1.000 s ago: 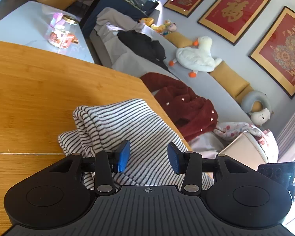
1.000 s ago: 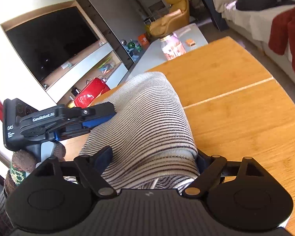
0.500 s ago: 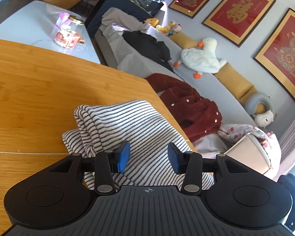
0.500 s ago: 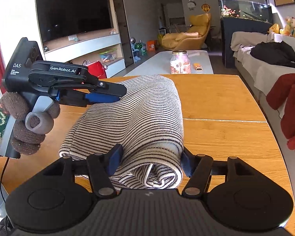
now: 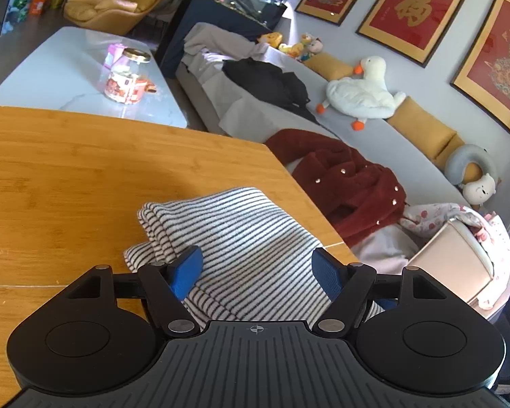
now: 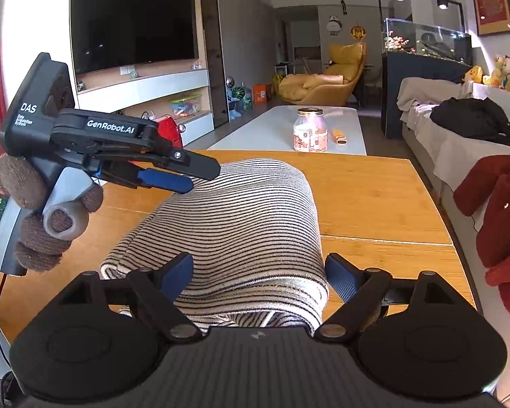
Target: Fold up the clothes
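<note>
A folded striped garment [image 6: 241,224] is seen on the bench [image 6: 374,200] between both opening, empty tongs [image 5: 256,268] [image 6: 258,273], best withdrawn gently so the folds stay undisturbed.

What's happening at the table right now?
A person with a gripper in each hand is folding a black-and-white striped knit garment, which lies bundled on the wooden table. The left gripper and the right gripper both have their jaws opening, with the fabric between them but no longer pinched.
</note>
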